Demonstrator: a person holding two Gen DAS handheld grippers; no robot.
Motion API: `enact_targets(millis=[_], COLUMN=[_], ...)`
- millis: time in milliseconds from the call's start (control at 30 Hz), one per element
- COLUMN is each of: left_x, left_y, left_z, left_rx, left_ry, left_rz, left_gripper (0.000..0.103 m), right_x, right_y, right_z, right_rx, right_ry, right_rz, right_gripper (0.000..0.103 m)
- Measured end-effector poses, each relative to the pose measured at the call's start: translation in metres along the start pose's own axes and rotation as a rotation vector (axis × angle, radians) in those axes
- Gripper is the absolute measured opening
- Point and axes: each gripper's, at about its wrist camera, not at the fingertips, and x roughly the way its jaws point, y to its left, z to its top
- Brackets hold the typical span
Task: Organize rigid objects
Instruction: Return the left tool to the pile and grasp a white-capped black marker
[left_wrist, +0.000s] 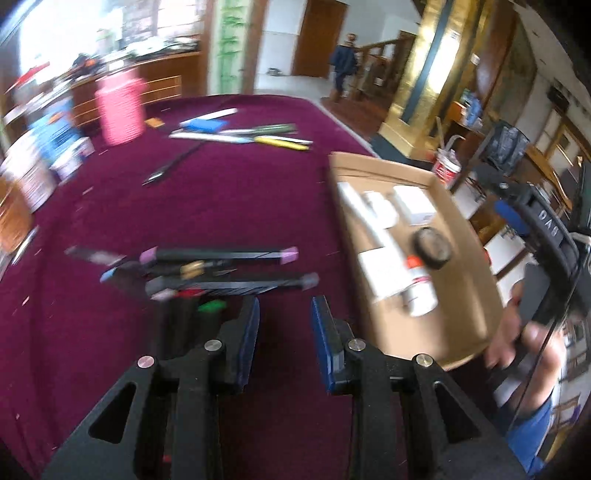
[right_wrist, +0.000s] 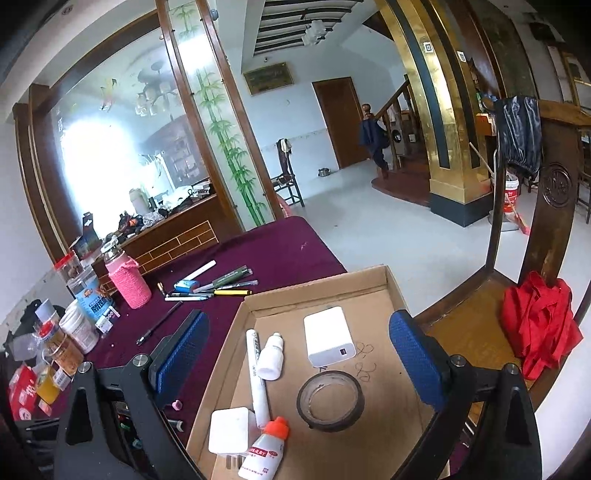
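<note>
My left gripper (left_wrist: 284, 301) hovers over the maroon tablecloth (left_wrist: 110, 229), its blue pads apart with nothing between them. Just ahead lies a blurred pile of black sticks with pink ends (left_wrist: 221, 255). My right gripper (right_wrist: 300, 321) stands wide open and empty above the cardboard tray (right_wrist: 317, 284). The tray holds a white power bank (right_wrist: 328, 336), a dark tape roll (right_wrist: 330, 400), a white marker (right_wrist: 256, 373), a small white bottle (right_wrist: 271, 356), a white charger (right_wrist: 229, 430) and an orange-capped glue bottle (right_wrist: 264, 450). Loose pens (right_wrist: 218, 284) lie farther back.
A pink-sleeved bottle (right_wrist: 129, 284) and several jars and boxes (right_wrist: 74, 325) crowd the table's left side. A thin black pen (right_wrist: 159, 323) lies alone. A wooden chair with a red cloth (right_wrist: 539, 332) stands right of the tray. A person (right_wrist: 373, 140) is far off by the stairs.
</note>
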Motion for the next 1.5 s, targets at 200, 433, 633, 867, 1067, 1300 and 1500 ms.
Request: enact_targets(millis=[200,433,633,867,1067,1300,1500], left_x=[-0.011,0.002,0.019,0.028,0.024,0.024,0.024], left_y=[0.072,0.083,0.084,0.093,0.122,0.121,0.124], left_z=[-0.026,-0.04,-0.041,-0.043,-0.043,-0.045,-0.045], left_rx=[-0.069,-0.003,0.03,0.014,-0.097,-0.08,-0.089], left_ry=[0.015,0.046,0.072,0.072,0.026,0.003,0.001], left_rz=[0.059,0.048,0.068,0.096,0.149,0.161,0.15], left_gripper=[0.026,0.026,0.023,0.013,0.012,0.012,0.013], right_x=[0.003,0.006,0.006,0.008,0.006,0.013,0.044], right_y=[0.004,0.004,0.004,0.009,0.029,0.109,0.163], right_z=[-0.002,-0.004,-0.005,-0.006,-0.011,-0.055,-0.114], right_rx=[-0.009,-0.013,-0.021,-0.033,-0.081,-0.163,-0.164], right_ry=[0.016,0.032,0.032,0.039,0.054,0.329,0.644], right_rz=[-0.002,-0.014,-0.015,-0.008,0.083,0.304,0.375], right_gripper=[0.096,0.096,0.096,0.096,0.087,0.071,0.045])
